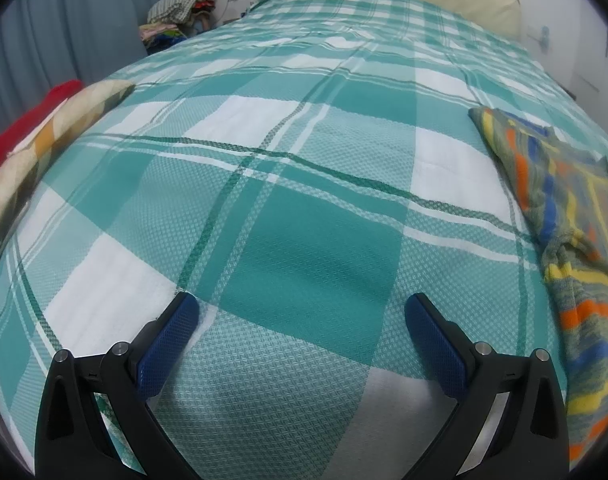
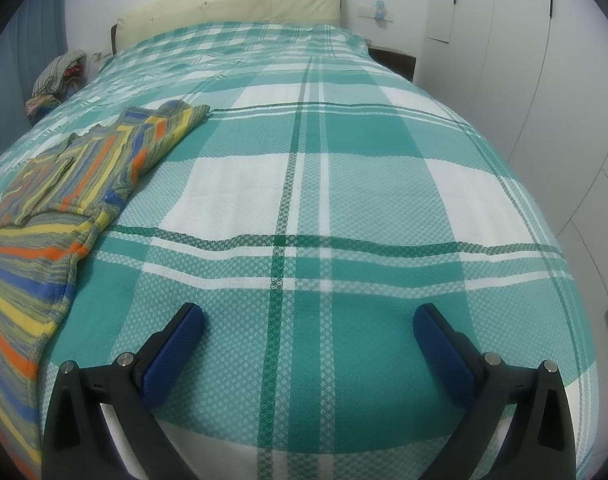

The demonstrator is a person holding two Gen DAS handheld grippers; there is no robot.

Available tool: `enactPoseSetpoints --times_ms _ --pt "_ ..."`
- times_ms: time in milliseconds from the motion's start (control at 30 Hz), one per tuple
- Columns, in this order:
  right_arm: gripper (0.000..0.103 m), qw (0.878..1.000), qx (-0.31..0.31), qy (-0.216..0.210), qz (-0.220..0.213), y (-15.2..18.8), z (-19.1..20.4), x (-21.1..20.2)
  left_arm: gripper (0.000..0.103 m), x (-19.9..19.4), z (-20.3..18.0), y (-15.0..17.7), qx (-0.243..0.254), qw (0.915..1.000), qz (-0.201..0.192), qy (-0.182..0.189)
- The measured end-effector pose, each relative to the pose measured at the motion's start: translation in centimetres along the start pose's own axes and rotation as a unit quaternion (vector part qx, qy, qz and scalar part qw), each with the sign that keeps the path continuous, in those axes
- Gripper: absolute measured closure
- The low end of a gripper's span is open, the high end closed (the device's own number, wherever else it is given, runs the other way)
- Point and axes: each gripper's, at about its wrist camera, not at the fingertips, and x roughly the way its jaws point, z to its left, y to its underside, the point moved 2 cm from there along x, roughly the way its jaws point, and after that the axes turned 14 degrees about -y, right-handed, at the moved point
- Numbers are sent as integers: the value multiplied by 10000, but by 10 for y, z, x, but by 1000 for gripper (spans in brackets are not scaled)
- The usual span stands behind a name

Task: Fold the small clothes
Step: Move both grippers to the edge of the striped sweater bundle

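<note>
Broadly, a bed with a teal-and-white checked bedspread (image 1: 304, 208) fills both views, and everything else sits in relation to it. A cream padded headboard (image 2: 232, 0) runs across its far end, grey-blue curtains (image 1: 64, 20) hang beyond its far left side, and white wardrobe doors (image 2: 544, 60) stand along its right side. A heap of mixed clothes (image 1: 182, 8) is piled off the bed's far left corner, next to the headboard.

On the bedspread lies the striped knit garment (image 2: 64, 184), banded in orange, yellow, blue and grey-green, partly doubled over itself with an upper layer resting on a lower one; it lies between the two grippers, reaching toward the bed's near edge. Along the bed's left edge rest a folded beige patterned cloth (image 1: 56, 136) and, touching its outer side, a folded red cloth (image 1: 28, 120).

The left gripper (image 1: 302, 312) hovers over bare bedspread, fingers spread wide, grasping nothing. The right gripper (image 2: 308, 322) is likewise released over bare bedspread, just beside the garment.
</note>
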Motion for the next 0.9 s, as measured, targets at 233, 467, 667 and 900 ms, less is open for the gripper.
enactPoseSetpoints --times_ms 233,467,667,900 --pt "0 9995 -57 -177 263 -2 2 -3 3 -23 10 3 -40 9990 246 375" --pt "0 9725 -273 -2137 888 49 56 -104 2 -139 14 92 1172 9730 73 1988" --pt "9 9368 -98 -2997 1805 136 99 -120 14 -165 -9 170 1690 9602 488 2168" --pt "50 9162 397 -3283 2261 169 106 -95 96 -167 -21 180 1815 9501 838 2393"
